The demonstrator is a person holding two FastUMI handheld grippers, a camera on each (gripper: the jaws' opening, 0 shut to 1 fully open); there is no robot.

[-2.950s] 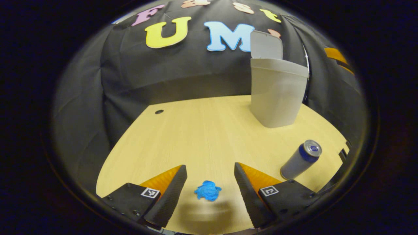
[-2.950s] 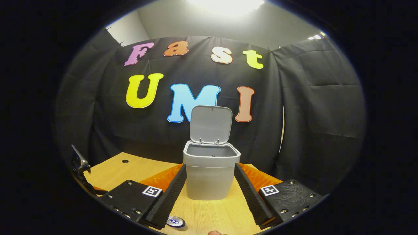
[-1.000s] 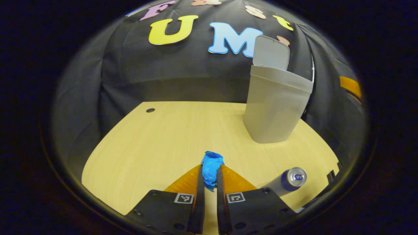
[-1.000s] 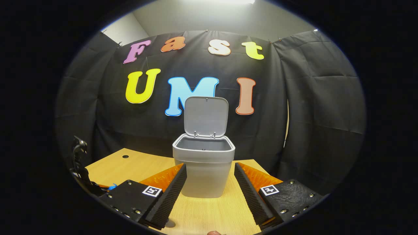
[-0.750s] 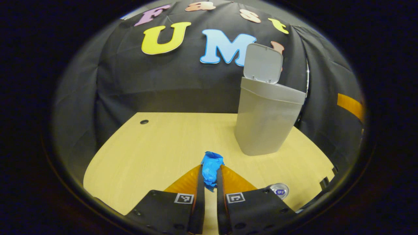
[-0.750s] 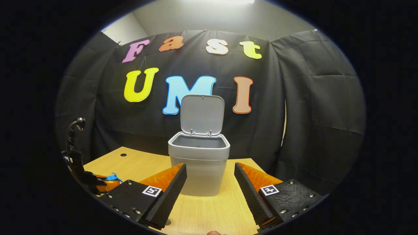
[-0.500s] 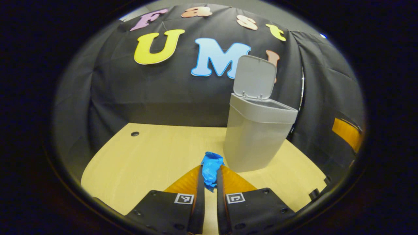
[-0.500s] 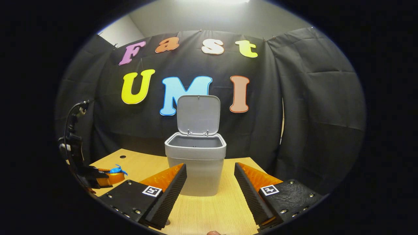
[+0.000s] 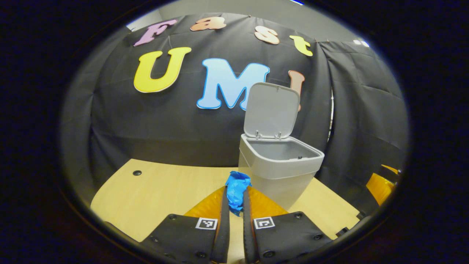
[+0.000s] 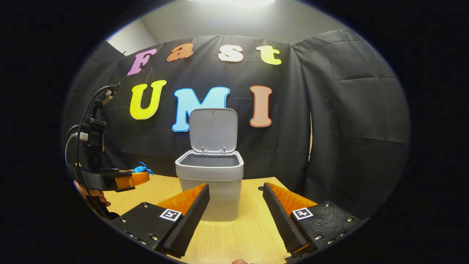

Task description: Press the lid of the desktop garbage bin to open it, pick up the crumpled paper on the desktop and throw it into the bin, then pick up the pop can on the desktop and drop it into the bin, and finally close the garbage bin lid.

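Left gripper (image 9: 234, 205) fingers pinch the blue crumpled paper (image 9: 236, 187), carried above the desktop (image 9: 161, 190) just short of the grey garbage bin (image 9: 280, 165); lid (image 9: 272, 110) stands upright, clearing the mouth. Right gripper (image 10: 236, 212) waits with fingers spread, empty.

i worked in a recording booth, not a home: black cloth (image 10: 348, 110) hung as walls around a bare wooden desk (image 9: 165, 190), with a plain wall (image 10: 238, 22) and ceiling light above the cloth.
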